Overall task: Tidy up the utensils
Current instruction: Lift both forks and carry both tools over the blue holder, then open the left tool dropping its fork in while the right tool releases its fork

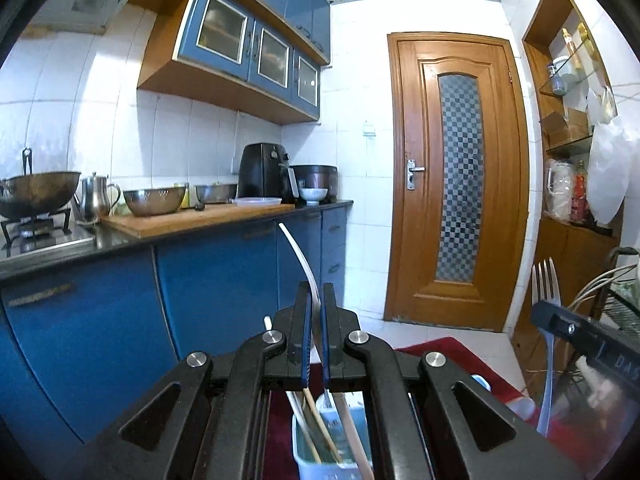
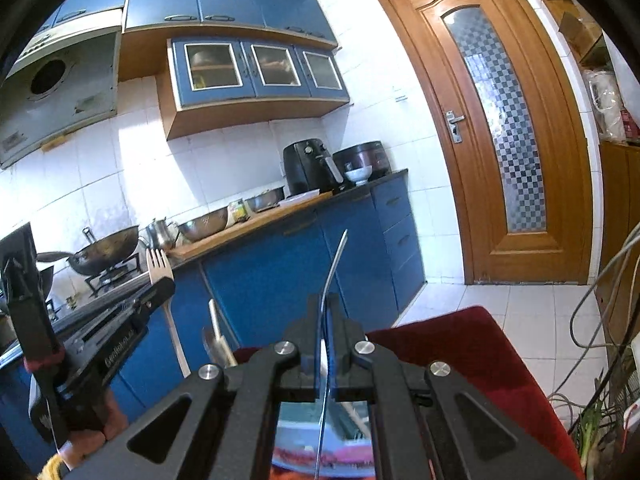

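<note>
Both claws lifted: left claw (image 1: 316, 312) gripping a fork (image 1: 298, 256), right claw (image 2: 325, 320) gripping another fork (image 2: 334, 264); next, lowering into holder (image 1: 320, 452) below.

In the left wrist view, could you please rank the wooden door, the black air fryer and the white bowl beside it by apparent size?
Largest to smallest:
1. wooden door
2. black air fryer
3. white bowl
</note>
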